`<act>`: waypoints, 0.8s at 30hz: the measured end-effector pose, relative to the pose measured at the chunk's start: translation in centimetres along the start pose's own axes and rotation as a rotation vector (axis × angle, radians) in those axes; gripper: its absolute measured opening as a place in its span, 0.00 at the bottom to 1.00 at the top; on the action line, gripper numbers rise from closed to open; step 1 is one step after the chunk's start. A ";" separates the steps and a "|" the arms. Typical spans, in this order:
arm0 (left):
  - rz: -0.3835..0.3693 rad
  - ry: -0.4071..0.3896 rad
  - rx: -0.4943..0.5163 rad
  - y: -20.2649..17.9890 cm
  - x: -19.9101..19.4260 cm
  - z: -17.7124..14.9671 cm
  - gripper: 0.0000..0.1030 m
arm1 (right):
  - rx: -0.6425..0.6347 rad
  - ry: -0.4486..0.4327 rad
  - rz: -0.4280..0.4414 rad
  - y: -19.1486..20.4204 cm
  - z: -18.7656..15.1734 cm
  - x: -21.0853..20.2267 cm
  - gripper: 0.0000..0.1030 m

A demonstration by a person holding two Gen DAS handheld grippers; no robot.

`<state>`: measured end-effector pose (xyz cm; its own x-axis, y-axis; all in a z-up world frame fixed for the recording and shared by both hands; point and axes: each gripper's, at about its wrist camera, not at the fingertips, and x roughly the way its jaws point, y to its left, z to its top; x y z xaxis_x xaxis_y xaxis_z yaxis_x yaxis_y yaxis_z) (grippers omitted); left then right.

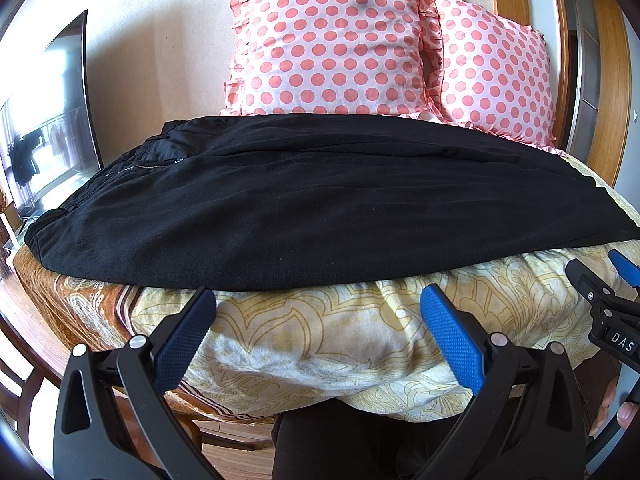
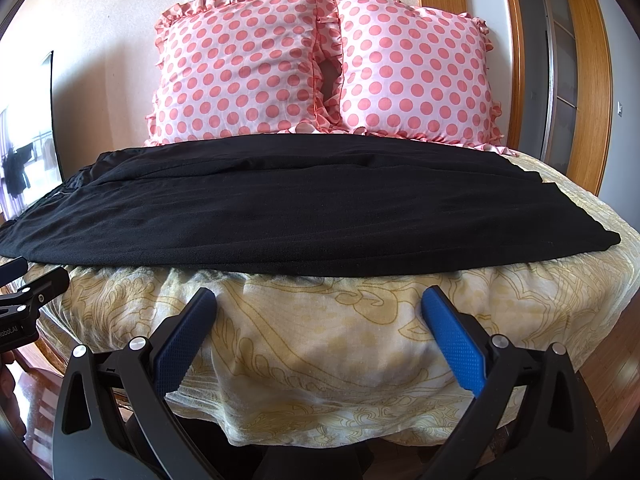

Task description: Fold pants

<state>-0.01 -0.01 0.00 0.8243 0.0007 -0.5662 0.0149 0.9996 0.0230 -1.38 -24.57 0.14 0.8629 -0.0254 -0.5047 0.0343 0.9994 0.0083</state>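
Black pants (image 1: 312,208) lie flat across the bed, waistband with a zipper at the left, legs running right; they also show in the right wrist view (image 2: 280,216). My left gripper (image 1: 318,300) is open and empty, just in front of the pants' near edge, above the bedspread. My right gripper (image 2: 318,300) is open and empty, also short of the near edge, further to the right. The right gripper shows at the right edge of the left wrist view (image 1: 600,280). The left gripper shows at the left edge of the right wrist view (image 2: 28,280).
The bed has a yellow patterned bedspread (image 1: 320,344) (image 2: 320,344). Two pink polka-dot pillows (image 1: 336,44) (image 2: 416,72) lean on the wall behind the pants. A TV screen (image 1: 52,120) stands left. A wooden door frame (image 2: 580,80) is at the right.
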 end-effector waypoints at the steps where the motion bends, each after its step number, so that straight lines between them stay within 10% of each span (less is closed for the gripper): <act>1: 0.000 0.000 0.000 0.0 0.0 0.0 0.98 | 0.000 0.000 0.000 0.0 0.0 0.0 0.99; 24: -0.002 0.001 0.002 0.0 0.0 0.0 0.98 | -0.005 -0.002 0.013 0.0 -0.2 -0.1 0.99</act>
<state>0.00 -0.01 0.01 0.8234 -0.0012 -0.5674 0.0175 0.9996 0.0233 -1.60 -24.58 0.04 0.8643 -0.0122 -0.5029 0.0205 0.9997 0.0109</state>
